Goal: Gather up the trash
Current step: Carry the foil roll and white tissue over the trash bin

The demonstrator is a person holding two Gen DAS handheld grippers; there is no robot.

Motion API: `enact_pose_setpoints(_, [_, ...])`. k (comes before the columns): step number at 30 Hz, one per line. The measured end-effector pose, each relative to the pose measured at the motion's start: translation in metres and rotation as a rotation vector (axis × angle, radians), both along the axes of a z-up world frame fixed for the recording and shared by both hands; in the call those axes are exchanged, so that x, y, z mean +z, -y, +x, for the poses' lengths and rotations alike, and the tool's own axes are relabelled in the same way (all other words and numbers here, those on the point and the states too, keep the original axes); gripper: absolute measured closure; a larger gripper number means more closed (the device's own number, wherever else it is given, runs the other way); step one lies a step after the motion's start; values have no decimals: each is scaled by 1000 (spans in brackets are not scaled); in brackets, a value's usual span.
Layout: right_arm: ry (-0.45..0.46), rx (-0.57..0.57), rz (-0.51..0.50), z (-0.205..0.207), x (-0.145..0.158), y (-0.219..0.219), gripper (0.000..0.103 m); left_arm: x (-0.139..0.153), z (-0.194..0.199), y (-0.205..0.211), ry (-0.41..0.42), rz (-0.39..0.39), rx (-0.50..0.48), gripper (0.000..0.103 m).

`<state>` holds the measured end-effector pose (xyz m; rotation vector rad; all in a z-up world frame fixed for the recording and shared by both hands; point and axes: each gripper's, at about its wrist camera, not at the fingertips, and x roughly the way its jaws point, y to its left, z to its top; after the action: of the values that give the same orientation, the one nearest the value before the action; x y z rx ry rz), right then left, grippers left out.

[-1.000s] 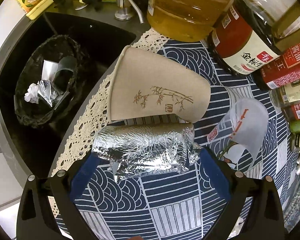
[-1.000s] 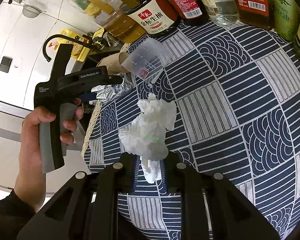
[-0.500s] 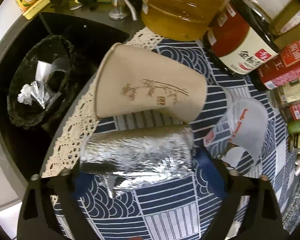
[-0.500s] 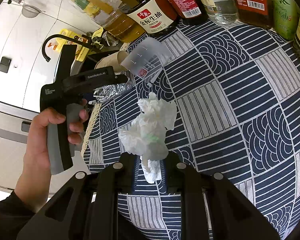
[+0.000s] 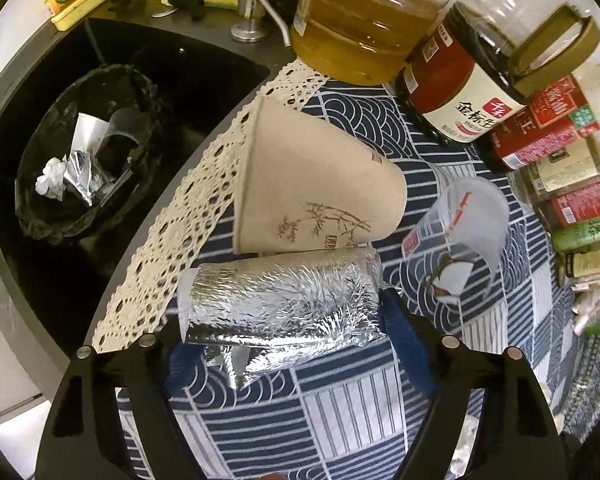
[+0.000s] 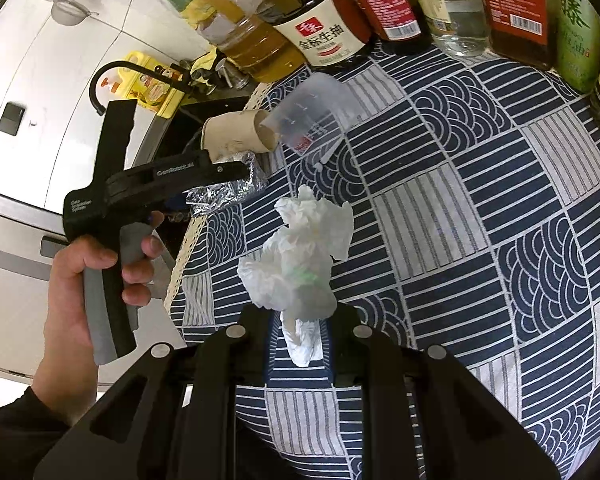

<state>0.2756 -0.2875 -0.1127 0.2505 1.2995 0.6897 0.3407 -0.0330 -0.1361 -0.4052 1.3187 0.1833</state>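
The left gripper [image 5: 282, 312] has closed a little over the last second and now spans the foil wrapper [image 5: 280, 304] end to end, its blue pads at both ends — grasping it, by the look of things, and the right-wrist view suggests it is lifted slightly off the tablecloth [image 5: 340, 412]. The paper cup [image 5: 316, 188], lying on its side just behind the foil, has rolled a bit since then (apparently nudged). The right gripper [image 6: 300, 340] is unchanged, clenched on the crumpled tissue [image 6: 300, 256] above the cloth. So both tools seem loaded, and the bin [image 5: 80, 156] in the sink, already holding foil and tissue, is the likely next stop — cup and clear plastic cup [image 5: 460, 236] remain to collect.
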Motion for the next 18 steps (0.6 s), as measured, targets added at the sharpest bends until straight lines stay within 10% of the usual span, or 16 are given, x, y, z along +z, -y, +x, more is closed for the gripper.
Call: enact_pose_setpoints(18, [-10,143,-38,-2,8,-72,83,37,-64,-53,57,-51,65,23])
